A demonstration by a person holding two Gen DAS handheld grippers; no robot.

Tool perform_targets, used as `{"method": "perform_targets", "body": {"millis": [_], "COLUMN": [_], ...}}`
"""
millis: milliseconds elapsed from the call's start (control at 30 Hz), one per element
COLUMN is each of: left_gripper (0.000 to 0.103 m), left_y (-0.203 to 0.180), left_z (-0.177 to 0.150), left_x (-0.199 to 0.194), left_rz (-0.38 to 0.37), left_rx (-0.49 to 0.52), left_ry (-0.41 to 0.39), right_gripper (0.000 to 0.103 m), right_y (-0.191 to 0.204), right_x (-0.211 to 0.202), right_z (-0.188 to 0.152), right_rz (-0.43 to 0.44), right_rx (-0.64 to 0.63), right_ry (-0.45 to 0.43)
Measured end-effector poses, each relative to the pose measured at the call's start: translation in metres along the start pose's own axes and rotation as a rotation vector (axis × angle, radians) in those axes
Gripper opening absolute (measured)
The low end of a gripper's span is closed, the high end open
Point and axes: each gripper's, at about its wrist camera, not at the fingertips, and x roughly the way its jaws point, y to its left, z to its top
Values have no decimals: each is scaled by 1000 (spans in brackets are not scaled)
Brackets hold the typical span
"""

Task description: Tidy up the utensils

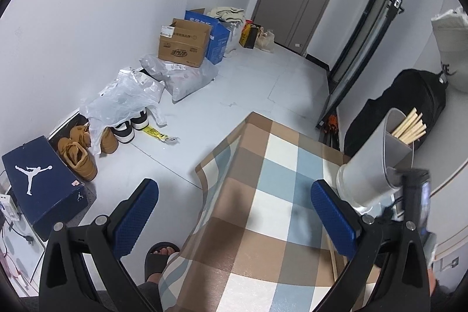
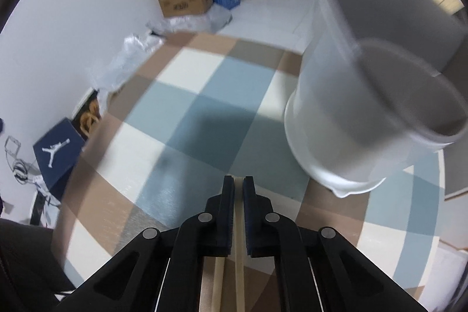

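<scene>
A counter (image 2: 204, 84) covered in a checked cloth of brown, blue and white is seen in both views, with its far corner close to open floor. Near the right side of it a pale two-part holder (image 2: 336, 107) is standing, and chopsticks (image 1: 409, 126) are already leaning out of its taller compartment; the lower, nearer compartment looks empty.

The right hand-held gripper (image 2: 238, 186) is pinched almost fully together on a pale wooden chopstick (image 2: 238, 268), which runs back between the pads; a second stick (image 2: 218, 282) is seen just beside it, and whether it is gripped cannot be told. The left hand-held gripper (image 1: 234, 212) is spread wide over the cloth with nothing between its pads (image 1: 333, 212).

The grip is judged thin: a slim, smooth stick could be twisted or dropped if it is swung quickly. The light holder could be tipped or pushed if it is struck by the stick's tip, and the sticks already inside could be spilled. The loose second stick could be rolled off the cloth.
</scene>
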Motion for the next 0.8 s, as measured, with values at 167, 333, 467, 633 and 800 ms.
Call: {"method": "perform_targets", "body": {"millis": [167, 333, 467, 633, 800], "left_gripper": [101, 101, 101, 101, 99], "left_y": [-16, -37, -60, -99, -128], "left_z": [-8, -21, -36, -54, -64], "left_x": [10, 20, 31, 42, 53], "left_rz": [-20, -44, -64, -76, -39], "left_rx": [48, 122, 179, 288, 368], "left_ry": [57, 128, 208, 280, 319], "right_gripper": [5, 5, 5, 5, 5], "right_y": [-7, -25, -48, -75, -111], "right_x": [-49, -96, -125, -147, -163], "right_z": [-3, -8, -15, -28, -42], "right_rz": [42, 92, 148, 202, 233], "right_rx": [15, 50, 110, 190, 296], "right_ry": [-130, -253, -347, -445, -532]}}
